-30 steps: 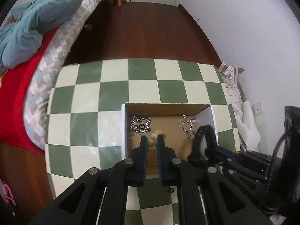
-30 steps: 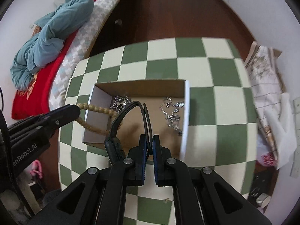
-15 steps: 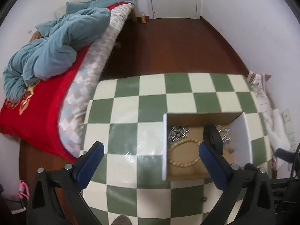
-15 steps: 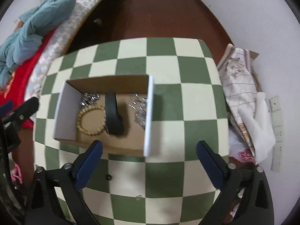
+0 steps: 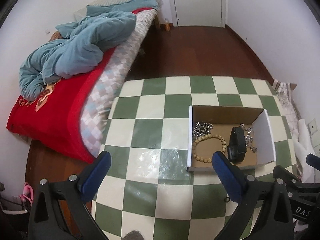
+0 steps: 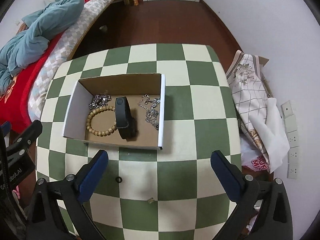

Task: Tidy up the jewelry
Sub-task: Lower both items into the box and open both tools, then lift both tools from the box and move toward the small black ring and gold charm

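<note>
An open cardboard box [image 6: 72, 108] [image 5: 268, 138] sits on the green-and-cream checkered table [image 6: 180, 120] [image 5: 150, 140]. Inside lie a wooden bead bracelet [image 6: 100, 122] [image 5: 208, 148], a black wristband [image 6: 124, 116] [image 5: 237, 144], a chunky silver chain [image 6: 99, 100] [image 5: 201, 129] and a thin silver chain [image 6: 152, 110] [image 5: 249, 136]. My right gripper [image 6: 159, 160] hangs open above the table in front of the box, nothing between its fingers. My left gripper [image 5: 161, 161] is open too, left of the box, its right fingertip overlapping the box's near corner. A small black ring [image 6: 119, 179] [image 5: 227, 199] and a small gold piece [image 6: 150, 200] lie on the table.
A bed [image 5: 60, 104] with a red cover and a blue duvet [image 5: 80, 46] stands left of the table. Dark wooden floor [image 6: 160, 20] runs to a white door at the back. Folded cloth and bags [image 6: 254, 92] lie against the right wall.
Both grippers went from shut to wide open and pulled back and up from the box. The bead bracelet and the black wristband, held before, now lie in the box.
</note>
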Demonstrator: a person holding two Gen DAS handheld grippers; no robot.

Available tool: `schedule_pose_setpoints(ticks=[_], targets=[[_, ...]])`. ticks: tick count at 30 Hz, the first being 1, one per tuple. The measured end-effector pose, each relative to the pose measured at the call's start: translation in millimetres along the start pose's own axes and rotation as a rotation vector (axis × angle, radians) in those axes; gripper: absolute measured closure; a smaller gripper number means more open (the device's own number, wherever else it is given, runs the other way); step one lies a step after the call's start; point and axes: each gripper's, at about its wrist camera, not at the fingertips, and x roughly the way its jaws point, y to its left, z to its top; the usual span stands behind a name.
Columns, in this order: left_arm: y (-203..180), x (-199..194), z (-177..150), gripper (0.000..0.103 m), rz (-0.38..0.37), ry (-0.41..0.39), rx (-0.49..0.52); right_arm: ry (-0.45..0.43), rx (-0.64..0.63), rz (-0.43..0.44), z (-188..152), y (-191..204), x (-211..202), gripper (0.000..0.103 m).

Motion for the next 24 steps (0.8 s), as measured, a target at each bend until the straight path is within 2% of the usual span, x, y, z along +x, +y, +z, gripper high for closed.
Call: schedule_pose_setpoints(ticks=[8, 15, 18, 24], targets=[[8.8, -55.7, -17.7, 0.000, 0.024, -0.104, 0.005, -0.116, -0.010, -0.025, -22.9, 5.2, -56.7, 0.000], [13.1, -106.8, -35.7, 0.000, 0.003, -0.192, 0.023, -0.230, -0.004, -0.035, -45.7, 7.6, -112.0, 0.000], [19.5, -123.6, -44.8, 0.000, -0.006, -0.206, -0.003, -0.269, 0.001, -0.035, -57.3, 6.8, -133.6, 0.000], [23.4, -131.9, -65.7, 0.000, -0.004, -0.225, -0.041, -0.263, 0.040, 0.007, -81.8, -5.4, -144.3, 0.000]])
